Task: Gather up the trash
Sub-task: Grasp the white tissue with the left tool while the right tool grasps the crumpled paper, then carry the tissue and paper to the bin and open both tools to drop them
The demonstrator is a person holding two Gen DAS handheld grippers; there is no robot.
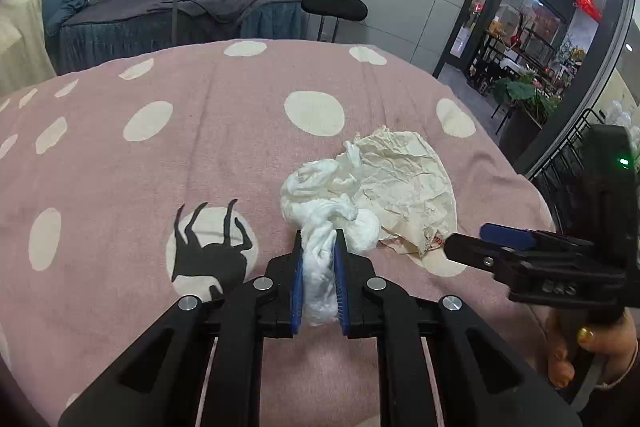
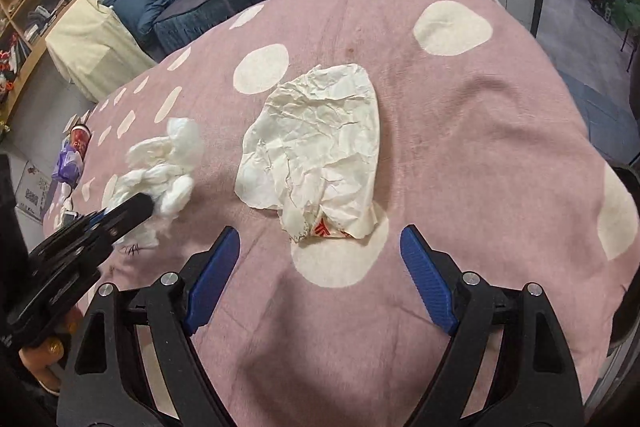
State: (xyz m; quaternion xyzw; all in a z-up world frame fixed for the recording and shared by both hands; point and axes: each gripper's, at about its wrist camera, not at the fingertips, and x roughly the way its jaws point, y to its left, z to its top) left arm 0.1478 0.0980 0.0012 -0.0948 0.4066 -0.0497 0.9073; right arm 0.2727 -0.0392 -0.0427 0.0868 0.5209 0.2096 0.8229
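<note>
My left gripper [image 1: 318, 239] is shut on a crumpled white tissue [image 1: 320, 195], which rests on the pink dotted cloth [image 1: 160, 179]. The tissue also shows in the right wrist view [image 2: 164, 163], with the left gripper [image 2: 136, 207] on its near end. A creased cream paper wrapper [image 2: 316, 147] with red print lies flat on the cloth, just beyond my open, empty right gripper [image 2: 320, 239]. In the left wrist view the wrapper [image 1: 404, 183] lies right of the tissue and touches it, and the right gripper [image 1: 472, 243] hovers at its near right edge.
The cloth-covered table drops off at the right and far edges. A bed with grey and blue covers [image 1: 180, 15] and a black stool [image 1: 334, 5] stand behind it. A can and purple bag [image 2: 72, 155] lie on the floor to the left.
</note>
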